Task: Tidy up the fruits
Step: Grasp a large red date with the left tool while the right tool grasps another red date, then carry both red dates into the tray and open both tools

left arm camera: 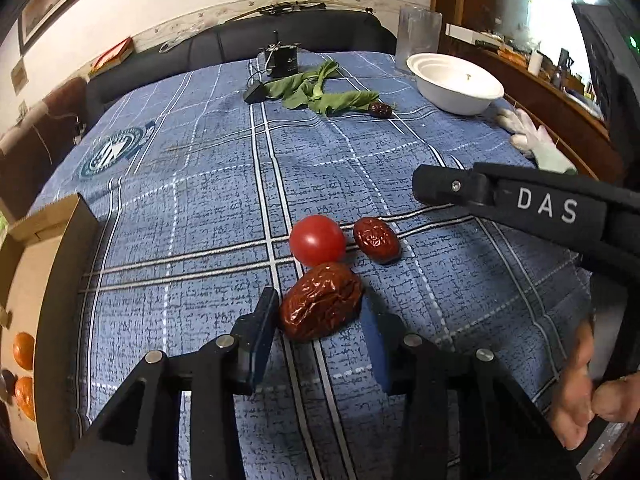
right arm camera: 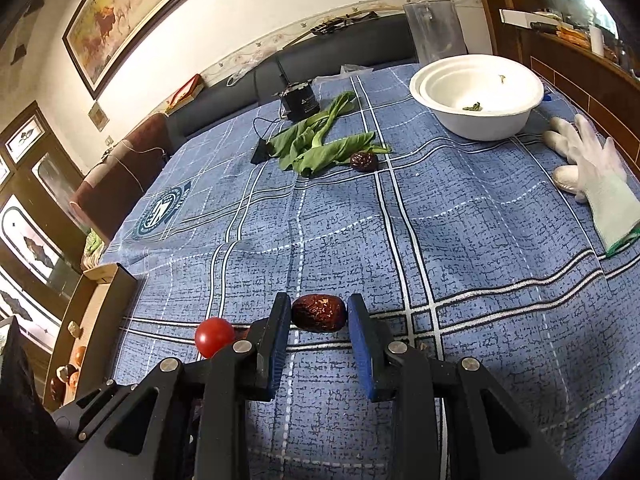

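My left gripper (left arm camera: 320,312) and right gripper (right arm camera: 319,316) each stand apart around a date; closing off-centre, a date may roll against the tomato (left arm camera: 317,239).

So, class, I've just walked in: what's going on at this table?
A person is sorting fruit with two tools. The left hand-held gripper sits open around a large dried date on the blue checked cloth, next to a cherry tomato. The right hand-held gripper is open around a smaller date. Neither is clamped yet. Another date lies by some green leaves, and the white bowl holds no fruit.
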